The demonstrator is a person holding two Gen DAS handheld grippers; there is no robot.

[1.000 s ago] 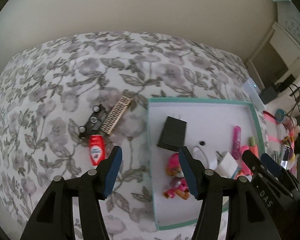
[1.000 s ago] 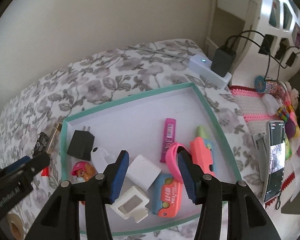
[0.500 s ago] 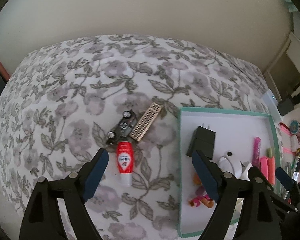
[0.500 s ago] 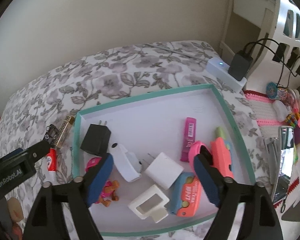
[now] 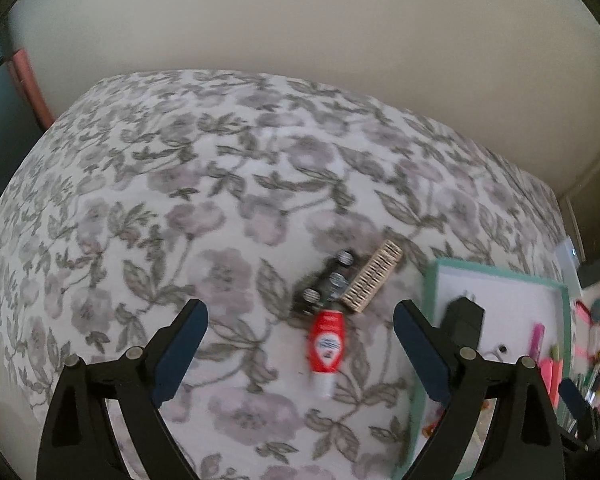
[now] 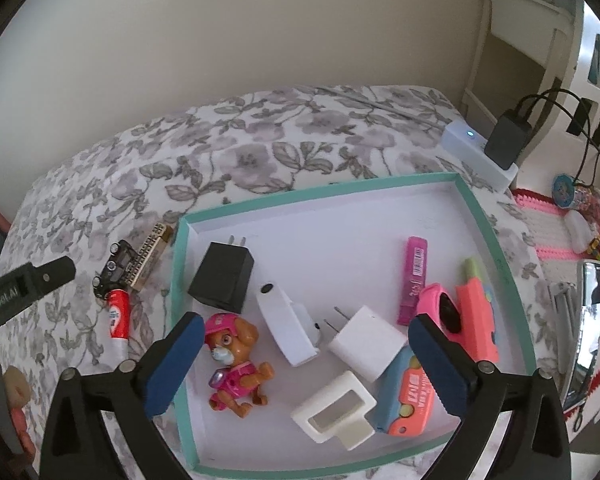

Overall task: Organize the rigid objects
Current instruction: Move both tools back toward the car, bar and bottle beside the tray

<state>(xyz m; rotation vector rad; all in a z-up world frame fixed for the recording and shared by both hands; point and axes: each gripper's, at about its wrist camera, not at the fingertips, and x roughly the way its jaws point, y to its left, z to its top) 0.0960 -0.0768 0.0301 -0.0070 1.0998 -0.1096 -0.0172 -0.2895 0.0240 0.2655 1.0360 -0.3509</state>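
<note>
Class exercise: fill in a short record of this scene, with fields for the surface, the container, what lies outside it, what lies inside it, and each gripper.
surface: floral bedspread
container: teal-rimmed tray, white floor
outside tray: red tube, black toy car, tan block, all close together
inside tray: black charger, white charger, pup figure, pink stick
left gripper: jaws opening, nothing between them
right gripper: jaws opening, nothing gripped

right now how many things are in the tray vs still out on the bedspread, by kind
In the tray:
Plug adapters: 2, black, white
Toy dog figure: 1
Pink watch: 1
Other small plastic items: 6
On the bedspread:
Toy car: 1
Tan block: 1
Red tube: 1
Total: 13
</note>
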